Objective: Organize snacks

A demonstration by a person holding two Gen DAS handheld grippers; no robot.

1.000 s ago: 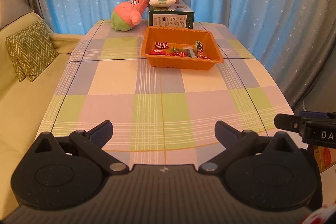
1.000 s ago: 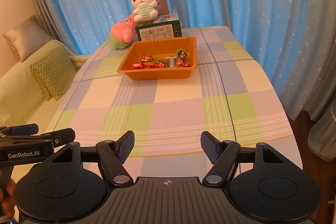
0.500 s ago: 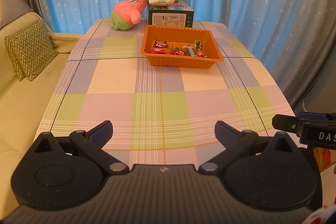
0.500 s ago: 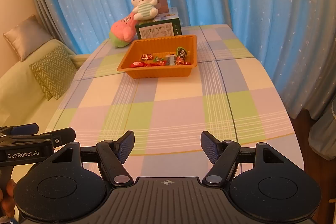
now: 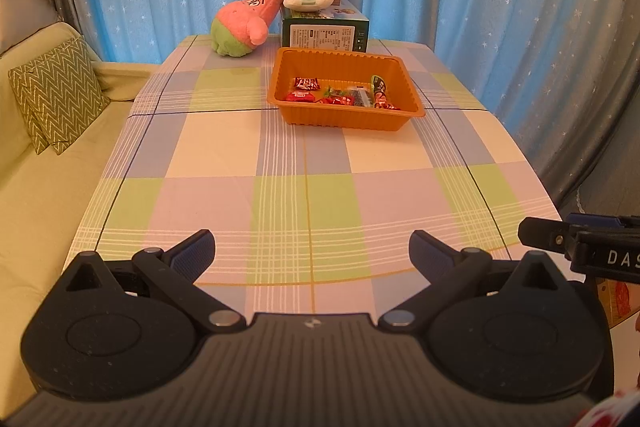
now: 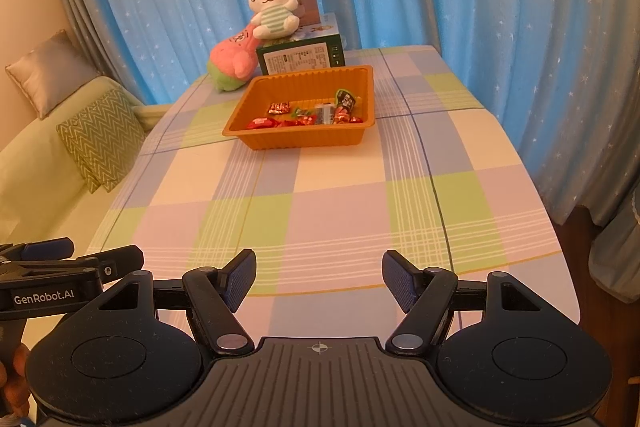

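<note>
Warm, dim indoor light; soft shadows; sharp focus mid-frame (fisheye bending, dark vignette at corners).

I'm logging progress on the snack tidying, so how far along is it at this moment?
Looks done: the wrapped snacks all lie inside the orange plastic tray, and no loose snack shows on the checked tablecloth. In hand: nothing; the left gripper and right gripper are both open and empty near the table's front edge. Left: nothing visible, unless snacks lie out of view.
</note>
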